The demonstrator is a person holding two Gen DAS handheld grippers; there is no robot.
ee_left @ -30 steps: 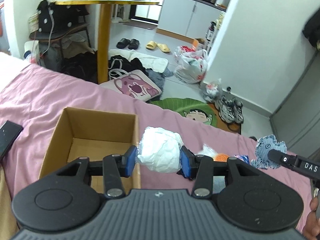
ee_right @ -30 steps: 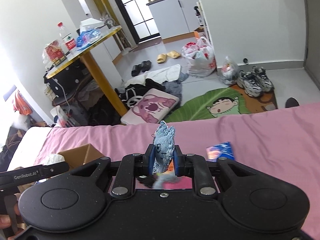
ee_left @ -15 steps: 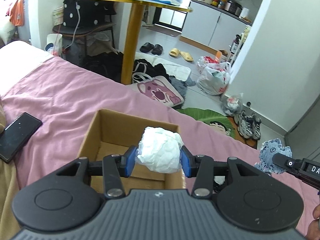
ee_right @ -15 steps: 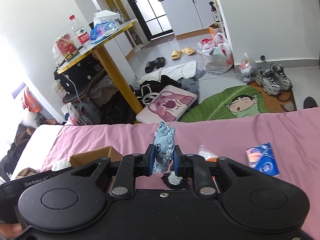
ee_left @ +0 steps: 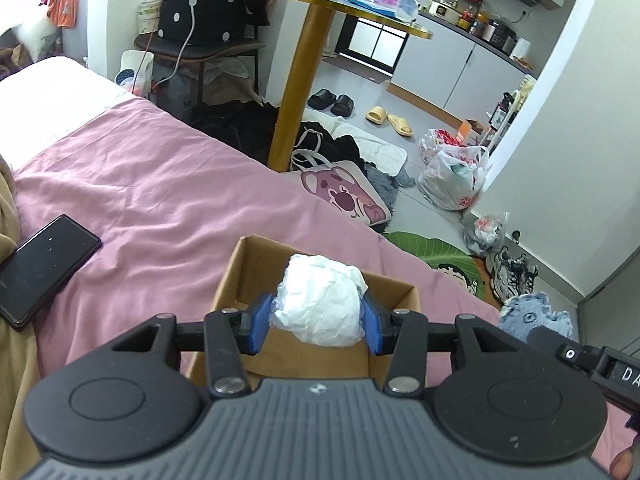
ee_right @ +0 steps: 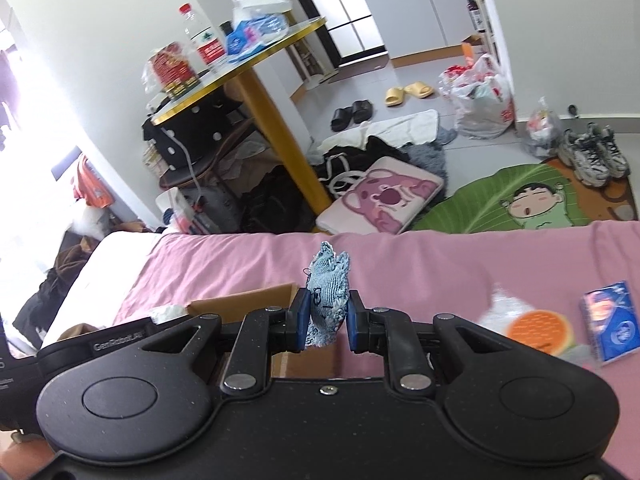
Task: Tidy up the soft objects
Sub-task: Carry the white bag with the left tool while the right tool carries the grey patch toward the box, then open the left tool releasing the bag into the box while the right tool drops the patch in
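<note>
While both grippers hover over a pink bed, the left gripper [ee_left: 318,322] squeezes a white wad [ee_left: 320,300] directly above an open box [ee_left: 394,286], seemingly ready to drop it in. Just beside it, the right gripper [ee_right: 324,326] pinches a blue cloth [ee_right: 326,292], likely headed for the same box.

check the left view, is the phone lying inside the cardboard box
No, the phone lies on the pink sheet, apart from the cardboard box.
</note>
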